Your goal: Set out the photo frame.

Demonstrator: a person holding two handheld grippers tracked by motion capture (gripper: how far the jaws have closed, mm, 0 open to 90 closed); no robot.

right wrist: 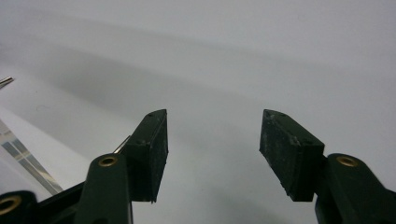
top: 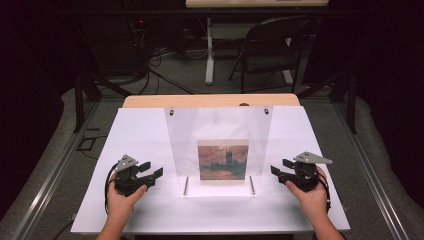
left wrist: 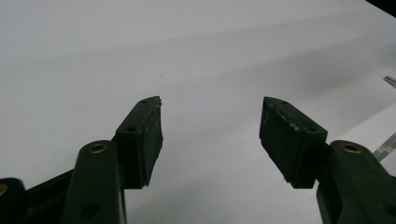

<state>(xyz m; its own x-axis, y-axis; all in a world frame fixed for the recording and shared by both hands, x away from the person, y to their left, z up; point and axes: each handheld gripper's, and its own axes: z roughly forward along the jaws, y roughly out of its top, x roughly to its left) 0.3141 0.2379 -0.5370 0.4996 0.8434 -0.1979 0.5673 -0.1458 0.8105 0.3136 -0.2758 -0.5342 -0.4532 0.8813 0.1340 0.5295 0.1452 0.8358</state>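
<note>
A clear acrylic panel (top: 219, 125) leans on the white table (top: 140, 135) at its middle, with a square painting print (top: 223, 159) of a dark tower under a reddish sky against its lower part. My left gripper (top: 152, 170) sits to the panel's left, held by a hand, jaws open and holding nothing. My right gripper (top: 280, 169) sits to the panel's right, also open with nothing in it. In the left gripper view the open gripper (left wrist: 211, 122) hovers over bare white surface; the right gripper (right wrist: 214, 133) does the same in its own view.
Two short metal rods (top: 186, 185) (top: 252, 184) stand at the panel's foot. A folding chair (top: 272, 47) and a table leg (top: 209, 50) stand beyond the far edge on grey floor. Cables trail at the back left.
</note>
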